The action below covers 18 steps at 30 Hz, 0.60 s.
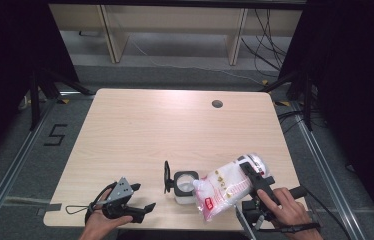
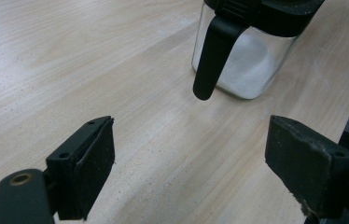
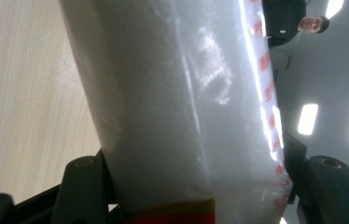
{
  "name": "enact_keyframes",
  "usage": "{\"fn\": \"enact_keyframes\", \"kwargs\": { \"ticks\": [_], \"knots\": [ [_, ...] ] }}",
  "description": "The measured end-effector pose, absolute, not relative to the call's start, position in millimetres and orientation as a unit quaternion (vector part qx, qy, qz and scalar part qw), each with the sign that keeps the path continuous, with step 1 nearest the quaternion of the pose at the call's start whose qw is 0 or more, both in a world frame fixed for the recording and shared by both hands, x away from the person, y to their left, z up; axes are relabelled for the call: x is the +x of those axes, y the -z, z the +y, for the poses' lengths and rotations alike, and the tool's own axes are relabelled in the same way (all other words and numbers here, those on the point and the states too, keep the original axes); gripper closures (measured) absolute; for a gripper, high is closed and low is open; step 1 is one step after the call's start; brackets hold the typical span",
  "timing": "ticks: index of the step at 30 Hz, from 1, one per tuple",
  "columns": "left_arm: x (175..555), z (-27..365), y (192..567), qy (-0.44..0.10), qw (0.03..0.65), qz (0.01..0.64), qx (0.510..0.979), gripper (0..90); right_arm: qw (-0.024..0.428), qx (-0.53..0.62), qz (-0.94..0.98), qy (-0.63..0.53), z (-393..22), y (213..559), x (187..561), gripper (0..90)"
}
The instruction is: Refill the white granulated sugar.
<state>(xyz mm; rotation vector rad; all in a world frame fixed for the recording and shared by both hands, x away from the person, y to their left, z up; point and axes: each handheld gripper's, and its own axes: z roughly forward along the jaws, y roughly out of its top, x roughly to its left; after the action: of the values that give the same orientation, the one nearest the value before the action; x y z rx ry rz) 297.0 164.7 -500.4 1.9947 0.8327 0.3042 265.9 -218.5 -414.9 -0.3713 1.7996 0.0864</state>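
**A:** ok so what's around the jar, biggest first?

**B:** The worktop point(image 1: 140, 130) is the big thing, light wood, mostly bare. It has a small round cable hole point(image 1: 217, 104) well away from the jar, toward the far edge. The jar point(image 1: 185, 186) itself sits close to the near edge, roughly mid-width.

**A:** and the bag?

**B:** Next in size. The plastic bag point(image 1: 227, 187) of white grains with red print is tilted, with its lower end right at the jar's open top on the right side. The right gripper point(image 1: 254, 179) is clamped on the bag's body, and in the right gripper view the bag point(image 3: 182, 102) is wedged between both jaws. So the bag and that gripper crowd the jar's whole right side.

**A:** jar details?

**B:** Clear square jar point(image 2: 247, 65), some white grains already in the bottom, black collar. Its black lid point(image 1: 167, 176) is flipped open and stands up on the jar's left. The left gripper view has a black tab point(image 2: 212, 56) hanging down the jar's front.

**A:** left hand?

**B:** The left gripper point(image 1: 134, 201) is to the jar's left, near but not touching. Its jaws are spread apart with nothing between them, just bare worktop up to the jar.
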Motion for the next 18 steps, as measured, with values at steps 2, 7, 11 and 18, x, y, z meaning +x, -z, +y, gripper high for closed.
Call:
{"fn": "enact_keyframes", "kwargs": {
  "ticks": [2,7,11,18],
  "knots": [
    [297.6,165.0,500.5,-0.122,0.461,0.336,0.812,15.4,0.614,-0.172,0.77,-0.041,-218.2,414.2,266.9,41.1],
    [297.5,164.9,500.6,-0.122,0.46,0.336,0.813,15.4,0.612,-0.17,0.772,-0.04,-218.5,414.7,266.8,41.1],
    [297.5,164.9,500.6,-0.122,0.46,0.335,0.813,15.4,0.618,-0.175,0.765,-0.046,-218.7,414.4,267.5,41.1],
    [297.5,164.9,500.6,-0.122,0.46,0.336,0.813,15.4,0.606,-0.158,0.779,-0.034,-218.2,414.8,264.5,41.1]
  ]
}}
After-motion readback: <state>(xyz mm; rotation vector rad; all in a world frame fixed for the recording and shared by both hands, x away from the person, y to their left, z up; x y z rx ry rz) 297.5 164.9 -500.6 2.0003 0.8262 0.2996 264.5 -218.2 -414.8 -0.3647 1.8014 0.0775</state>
